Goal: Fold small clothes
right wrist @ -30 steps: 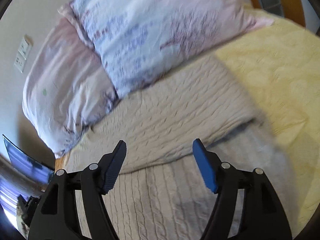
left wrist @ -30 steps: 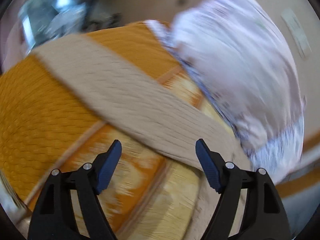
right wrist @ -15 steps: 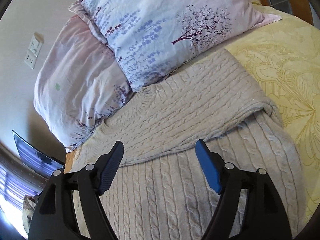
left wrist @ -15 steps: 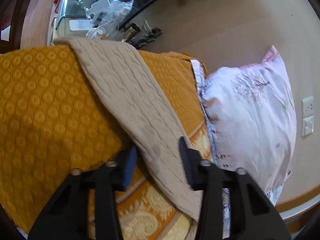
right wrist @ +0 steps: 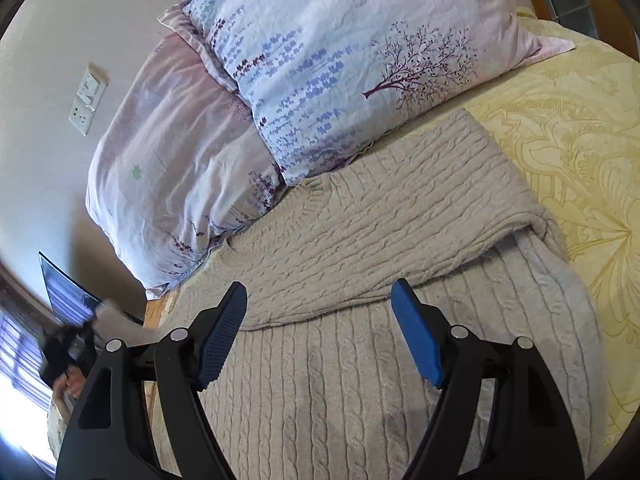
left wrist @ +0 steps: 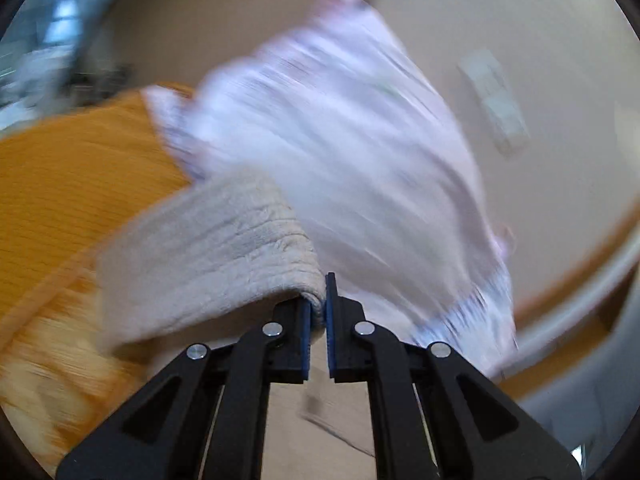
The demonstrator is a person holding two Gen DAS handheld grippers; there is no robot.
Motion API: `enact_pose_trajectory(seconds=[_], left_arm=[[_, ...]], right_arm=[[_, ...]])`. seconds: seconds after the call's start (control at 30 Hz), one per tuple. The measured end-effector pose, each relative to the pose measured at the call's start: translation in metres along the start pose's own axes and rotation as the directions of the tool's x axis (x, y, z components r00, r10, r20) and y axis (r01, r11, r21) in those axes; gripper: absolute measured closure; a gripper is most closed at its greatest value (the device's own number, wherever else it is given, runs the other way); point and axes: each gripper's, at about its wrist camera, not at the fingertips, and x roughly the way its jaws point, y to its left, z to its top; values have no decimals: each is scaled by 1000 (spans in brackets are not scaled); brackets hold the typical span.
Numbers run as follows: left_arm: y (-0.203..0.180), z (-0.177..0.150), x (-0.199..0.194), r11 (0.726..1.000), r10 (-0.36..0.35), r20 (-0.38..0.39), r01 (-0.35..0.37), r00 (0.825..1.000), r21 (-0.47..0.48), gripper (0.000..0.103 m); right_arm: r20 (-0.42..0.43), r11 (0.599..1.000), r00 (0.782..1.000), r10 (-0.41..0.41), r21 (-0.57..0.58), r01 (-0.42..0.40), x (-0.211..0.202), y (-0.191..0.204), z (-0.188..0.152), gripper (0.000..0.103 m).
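Observation:
A beige cable-knit sweater (right wrist: 360, 320) lies on the bed, one sleeve (right wrist: 380, 224) folded across its body. My right gripper (right wrist: 320, 340) is open and empty, hovering just above the sweater's middle. In the blurred left wrist view my left gripper (left wrist: 318, 312) is shut on the end of the sweater's other sleeve (left wrist: 224, 248) and holds it lifted above the orange bedspread (left wrist: 72, 184).
Two floral pillows (right wrist: 340, 64) lie against the wall behind the sweater; one shows in the left wrist view (left wrist: 340, 152). A pale yellow bedspread (right wrist: 572, 152) lies to the right. Wall sockets (right wrist: 88, 100) are at the left. A dark screen (right wrist: 64, 296) stands beside the bed.
My left gripper has closed on the sleeve and lifted it, swinging toward the pillow. My right gripper has stayed open over the sweater, nearly still.

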Motion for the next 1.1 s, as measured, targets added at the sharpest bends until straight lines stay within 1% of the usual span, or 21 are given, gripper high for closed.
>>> enact_pose_trajectory(seconds=[0.07,0.1,0.13,0.2,0.27,0.37,0.4,0.47,0.53,0.57,0.63,0.67,0.7,0.73,0.77,0.83,0.87,0.9,0.97,1.03,1.1], left_arm=[[-33,-20,28,996,-62,-76,66,995,59,98],[-55,-39,50,990,-80,-133,95,988,105,98],[-65,-52,61,986,-84,-163,105,983,130,98],[-85,-89,91,975,-80,-253,129,964,182,98],[-96,-124,115,963,-44,-333,128,942,236,98],[-100,-179,145,932,54,-458,119,887,341,94],[-97,-192,150,921,90,-489,114,867,371,87],[-90,-199,145,917,94,-521,129,849,376,71],[-84,-190,130,928,52,-512,148,857,341,52],[-79,-181,118,933,34,-490,148,871,327,51],[-63,-158,95,944,19,-425,125,905,307,51],[-55,-147,87,950,33,-394,95,918,299,52],[-42,-135,78,958,52,-358,56,932,283,53],[-32,-127,75,961,70,-334,26,940,274,57],[-23,-121,73,963,96,-316,-8,944,270,61],[-3,-111,73,963,161,-296,-84,941,255,69],[2,-109,74,962,183,-292,-109,939,251,71],[10,-109,75,957,216,-286,-145,933,251,73],[20,-110,77,952,248,-293,-177,924,248,77],[27,-112,80,945,271,-285,-198,920,259,89],[29,-111,79,945,270,-287,-195,919,263,89]], right_arm=[[4,1000,1000,-3,-2,3,-4,-1,-1,27],[6,1000,1000,-6,-5,6,-6,-3,-1,27],[8,1000,1000,-9,-7,10,-9,-4,-2,27],[15,1000,1000,-22,-10,22,-14,-7,-2,27],[17,999,999,-31,-11,31,-18,-10,-1,27],[10,998,999,-48,-34,48,-22,-8,4,27],[4,997,999,-47,-56,48,-23,-4,6,27],[-3,993,999,-45,-108,44,-22,5,9,27],[-24,979,999,-28,-204,23,-18,26,11,27],[-37,968,999,-13,-251,3,-14,36,11,27],[-82,920,996,16,-389,-47,-1,68,6,29],[-96,897,995,24,-437,-64,5,81,3,34],[-123,855,991,42,-508,-100,14,101,-4,39],[-153,810,986,60,-569,-138,25,120,-12,41],[-172,783,983,71,-600,-161,33,132,-18,46],[-234,702,968,90,-674,-228,59,166,-37,52],[-248,680,965,89,-692,-241,68,175,-43,53],[-267,643,961,78,-723,-253,85,190,-54,56],[-289,610,956,44,-751,-255,111,205,-67,57],[-320,592,947,23,-759,-271,129,213,-78,57],[-321,558,947,-25,-790,-253,149,220,-90,57]])
